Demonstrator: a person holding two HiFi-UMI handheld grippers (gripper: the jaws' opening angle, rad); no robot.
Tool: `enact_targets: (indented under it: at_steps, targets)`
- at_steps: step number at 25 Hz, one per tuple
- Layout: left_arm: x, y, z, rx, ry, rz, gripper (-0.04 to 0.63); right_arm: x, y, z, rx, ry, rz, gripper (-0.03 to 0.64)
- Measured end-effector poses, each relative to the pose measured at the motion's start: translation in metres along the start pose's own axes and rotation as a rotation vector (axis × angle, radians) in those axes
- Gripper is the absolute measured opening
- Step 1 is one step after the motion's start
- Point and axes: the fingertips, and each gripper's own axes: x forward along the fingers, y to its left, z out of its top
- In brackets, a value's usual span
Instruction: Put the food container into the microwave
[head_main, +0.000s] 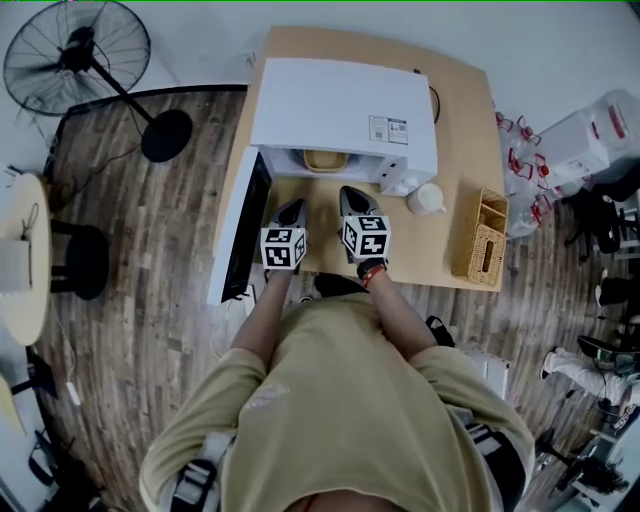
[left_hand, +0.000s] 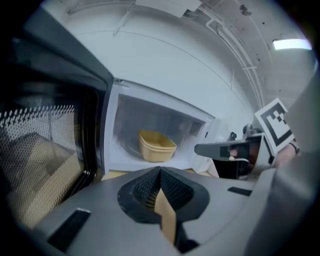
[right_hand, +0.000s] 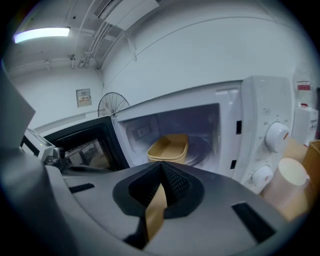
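The yellow food container (head_main: 325, 160) sits inside the white microwave (head_main: 340, 105), on the turntable, and shows in the left gripper view (left_hand: 156, 146) and the right gripper view (right_hand: 169, 148). The microwave door (head_main: 240, 235) stands swung open to the left. My left gripper (head_main: 291, 210) and right gripper (head_main: 352, 196) hover side by side over the table just in front of the cavity, both clear of the container. The left gripper (left_hand: 160, 172) is shut with nothing in it. The right gripper (right_hand: 161, 179) is shut too and holds nothing.
A white cup (head_main: 427, 199) stands right of the microwave by its knobs (right_hand: 276, 135). A wicker basket (head_main: 485, 240) sits at the table's right edge. A floor fan (head_main: 80, 55) and a round side table (head_main: 25, 260) stand to the left on the wooden floor.
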Motion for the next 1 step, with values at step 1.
enact_targets:
  at_steps: [1]
  targets:
    - [-0.0021,0.0029,-0.0134,-0.008,0.038,-0.004,0.020,0.0040,0.0061,-0.0081,-0.004,0.032,0.011,0.021]
